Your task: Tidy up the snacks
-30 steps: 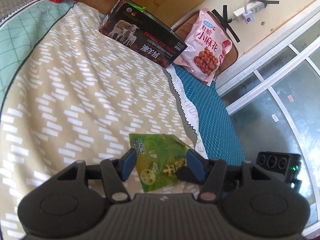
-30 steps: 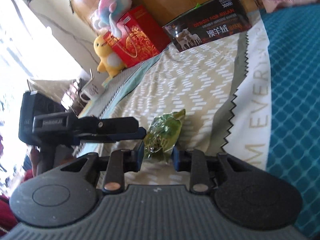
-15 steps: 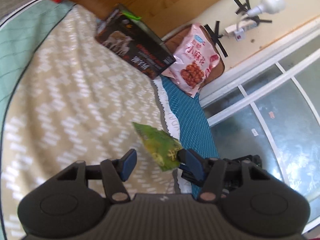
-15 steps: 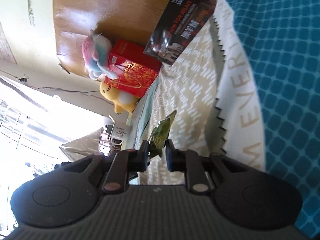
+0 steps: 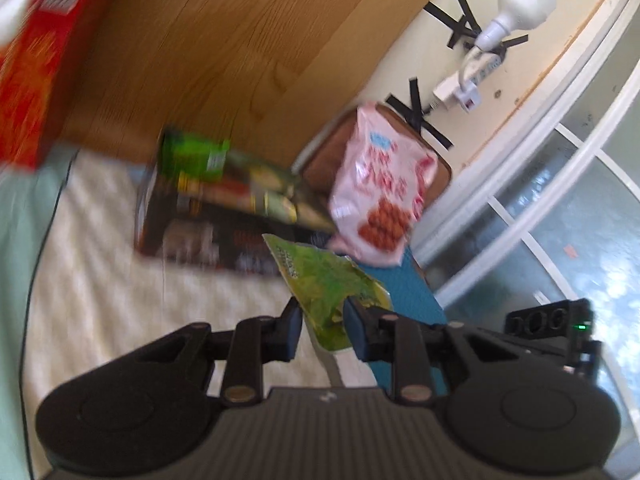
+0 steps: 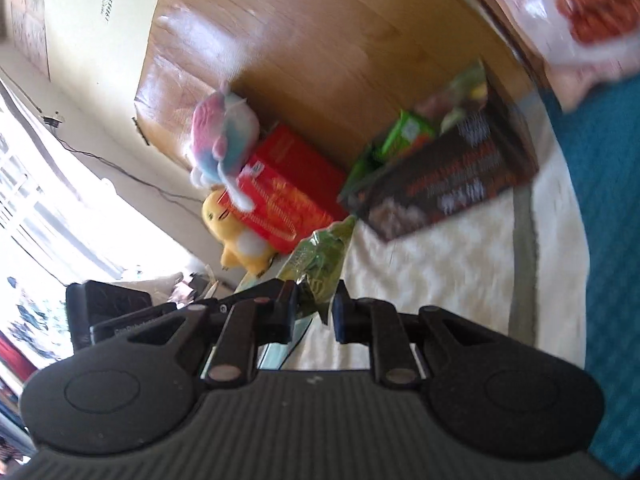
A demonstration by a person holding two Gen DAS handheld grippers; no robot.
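A green snack packet (image 5: 328, 280) hangs above the bed, held at two ends. My left gripper (image 5: 320, 312) is closing its jaws onto the packet's lower edge, and the pads press on it. In the right wrist view the same packet (image 6: 320, 256) is pinched edge-on in my right gripper (image 6: 314, 304), which is shut on it. Ahead lies an open dark box (image 5: 208, 240) with green and other snack packs (image 5: 240, 184) inside. A pink snack bag (image 5: 380, 200) leans beside it.
A wooden headboard (image 5: 200, 40) stands behind the box. A red gift box (image 6: 280, 196) and plush toys (image 6: 224, 136) sit at the bed's far corner. A teal blanket (image 6: 612, 240) covers the bed's window side, with a glass window (image 5: 560, 220) beyond.
Both grippers closed on the green packet and lifted it off the bed cover, carrying it toward the dark box, which now looks nearer and shows its contents.
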